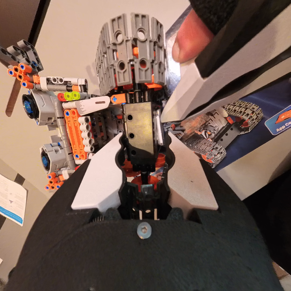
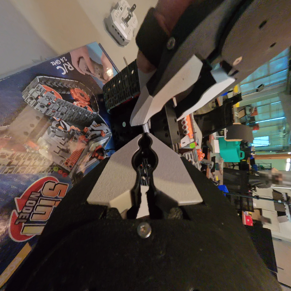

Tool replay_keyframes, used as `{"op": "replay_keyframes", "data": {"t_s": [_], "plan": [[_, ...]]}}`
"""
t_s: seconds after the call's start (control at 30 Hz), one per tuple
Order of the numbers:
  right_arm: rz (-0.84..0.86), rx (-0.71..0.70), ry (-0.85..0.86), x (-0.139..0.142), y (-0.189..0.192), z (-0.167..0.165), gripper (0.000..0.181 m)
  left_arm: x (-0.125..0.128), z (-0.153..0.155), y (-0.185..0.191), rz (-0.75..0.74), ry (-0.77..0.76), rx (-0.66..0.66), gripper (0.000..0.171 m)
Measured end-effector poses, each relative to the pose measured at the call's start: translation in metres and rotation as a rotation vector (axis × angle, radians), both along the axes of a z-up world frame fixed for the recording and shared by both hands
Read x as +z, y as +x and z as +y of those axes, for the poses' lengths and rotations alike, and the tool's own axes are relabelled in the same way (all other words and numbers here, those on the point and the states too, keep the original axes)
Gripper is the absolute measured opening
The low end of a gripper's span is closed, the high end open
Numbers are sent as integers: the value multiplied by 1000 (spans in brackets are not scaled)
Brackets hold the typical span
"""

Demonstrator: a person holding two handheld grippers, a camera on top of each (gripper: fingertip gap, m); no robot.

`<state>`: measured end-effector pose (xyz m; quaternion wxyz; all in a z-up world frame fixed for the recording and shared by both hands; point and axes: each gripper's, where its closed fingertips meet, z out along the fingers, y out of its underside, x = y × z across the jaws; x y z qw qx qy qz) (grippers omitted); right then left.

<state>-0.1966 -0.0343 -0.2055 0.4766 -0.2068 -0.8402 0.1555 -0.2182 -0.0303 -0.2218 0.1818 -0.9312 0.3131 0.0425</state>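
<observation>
Beige tabletop (image 1: 70, 39), grey-tracked orange brick model (image 1: 130, 52) upended.

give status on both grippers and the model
Left gripper shut on tracked brick model. Right gripper shut on a thin metal pin. Printed box close behind.

The worktop (image 1: 66, 47) is a plain beige surface. On it, toward 9 o'clock in the left wrist view, stands a grey, orange and white brick-built toy vehicle (image 1: 75, 122). At 3 o'clock lies a blue printed box (image 1: 245, 126) (its picture shows a tracked toy). A white paper leaflet (image 1: 12, 200) lies at 8 o'clock. In the right wrist view a small grey-and-white controller (image 2: 122, 23) lies at 12 o'clock, apart from the box (image 2: 47, 126).
</observation>
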Motion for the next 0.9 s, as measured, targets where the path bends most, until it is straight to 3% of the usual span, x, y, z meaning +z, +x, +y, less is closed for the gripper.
{"op": "replay_keyframes", "data": {"t_s": [0.2, 0.5, 0.77, 0.83, 0.9], "plan": [[-55, 9, -21, -1, 0, 0, 0, 1, -1, 0, -5, 40, 5, 46], [14, 36, -42, 10, 4, -7, 1, 1, 0, 1, 11, 84, -8, 43], [115, 33, 35, 13, 4, -10, 37, 2, 1, 0, -24, 62, -11, 43], [160, 37, 15, 25, 2, -12, 52, 2, 0, 1, -23, 60, -10, 42], [209, 32, -20, 41, 0, -11, 54, 2, 0, 1, -17, 64, -15, 42]]}}
